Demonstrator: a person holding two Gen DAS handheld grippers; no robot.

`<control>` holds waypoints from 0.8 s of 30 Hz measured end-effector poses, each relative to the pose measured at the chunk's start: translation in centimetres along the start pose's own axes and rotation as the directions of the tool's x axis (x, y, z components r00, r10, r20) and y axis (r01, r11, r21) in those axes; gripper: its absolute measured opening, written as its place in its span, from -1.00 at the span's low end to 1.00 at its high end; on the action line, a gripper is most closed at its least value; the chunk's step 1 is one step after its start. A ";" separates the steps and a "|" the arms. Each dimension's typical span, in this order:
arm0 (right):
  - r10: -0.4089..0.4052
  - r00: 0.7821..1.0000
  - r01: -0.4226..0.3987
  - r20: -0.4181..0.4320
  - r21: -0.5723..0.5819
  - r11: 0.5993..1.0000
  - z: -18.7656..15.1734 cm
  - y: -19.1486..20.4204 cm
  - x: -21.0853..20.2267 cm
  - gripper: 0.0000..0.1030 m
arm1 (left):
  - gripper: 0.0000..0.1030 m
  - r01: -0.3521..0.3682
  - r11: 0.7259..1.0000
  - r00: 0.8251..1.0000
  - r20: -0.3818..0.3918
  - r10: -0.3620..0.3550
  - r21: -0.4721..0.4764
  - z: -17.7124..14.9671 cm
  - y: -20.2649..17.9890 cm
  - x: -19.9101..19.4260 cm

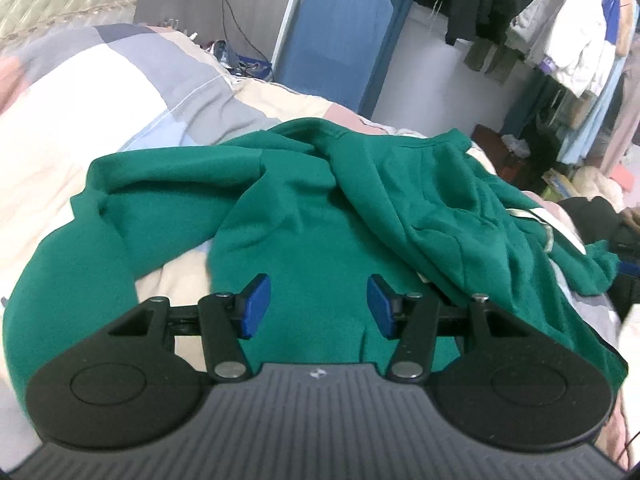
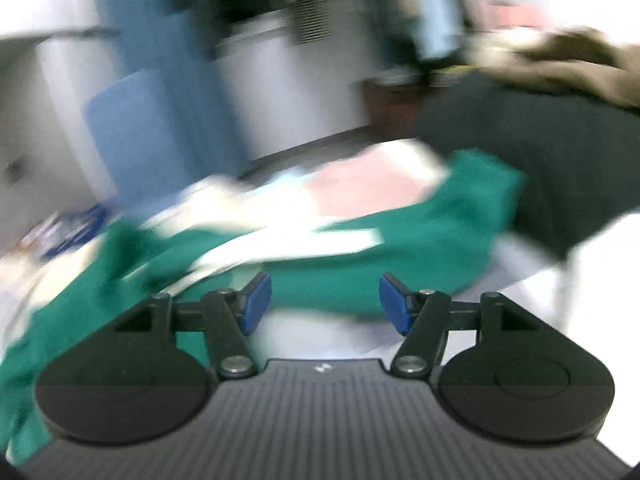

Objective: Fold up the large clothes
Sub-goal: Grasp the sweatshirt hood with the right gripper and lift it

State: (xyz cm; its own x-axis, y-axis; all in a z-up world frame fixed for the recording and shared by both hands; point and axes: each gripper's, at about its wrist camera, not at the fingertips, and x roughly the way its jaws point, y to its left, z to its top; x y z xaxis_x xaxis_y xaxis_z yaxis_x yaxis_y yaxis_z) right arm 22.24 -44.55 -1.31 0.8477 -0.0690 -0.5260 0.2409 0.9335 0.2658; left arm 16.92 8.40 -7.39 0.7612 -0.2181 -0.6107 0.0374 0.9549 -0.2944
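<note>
while the crumpled green fleece sweatshirt (image 1: 320, 216) lay on the pastel patchwork quilt (image 1: 120, 92), the left gripper (image 1: 319, 306) and right gripper (image 2: 325, 304) hung above it, jaws spread, empty.

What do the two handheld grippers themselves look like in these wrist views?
The left gripper and right gripper look alike: blue fingertip pads on black linkage arms with silver pivot pins, two rounded black discs, and a grey ribbed body bearing a small white logo. No cables or sleeves show.
</note>
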 end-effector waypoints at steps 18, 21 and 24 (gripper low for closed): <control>0.133 0.961 -0.242 -0.241 -0.510 0.826 -13.5 20.5 5.5 0.52 | 0.15 0.016 0.998 0.998 -0.053 -0.019 -0.055 0.7 1.8 2.8; 0.125 0.960 -0.241 -0.252 -0.507 0.828 -12.6 21.6 7.5 0.00 | 0.15 0.019 0.997 0.998 -0.060 -0.024 -0.073 1.0 2.2 3.8; 0.092 0.968 -0.211 -0.232 -0.561 0.801 -10.2 24.1 9.2 -0.65 | 0.15 -0.001 0.998 0.998 -0.058 -0.003 -0.067 1.3 2.4 5.2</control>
State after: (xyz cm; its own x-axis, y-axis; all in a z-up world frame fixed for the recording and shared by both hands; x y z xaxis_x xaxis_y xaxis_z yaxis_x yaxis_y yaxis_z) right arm 31.00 -19.07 -7.94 0.7336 0.1011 -0.6720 -0.2510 0.9593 -0.1296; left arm 21.81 9.86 -10.34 0.7222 -0.2326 -0.6514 -0.0065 0.9395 -0.3426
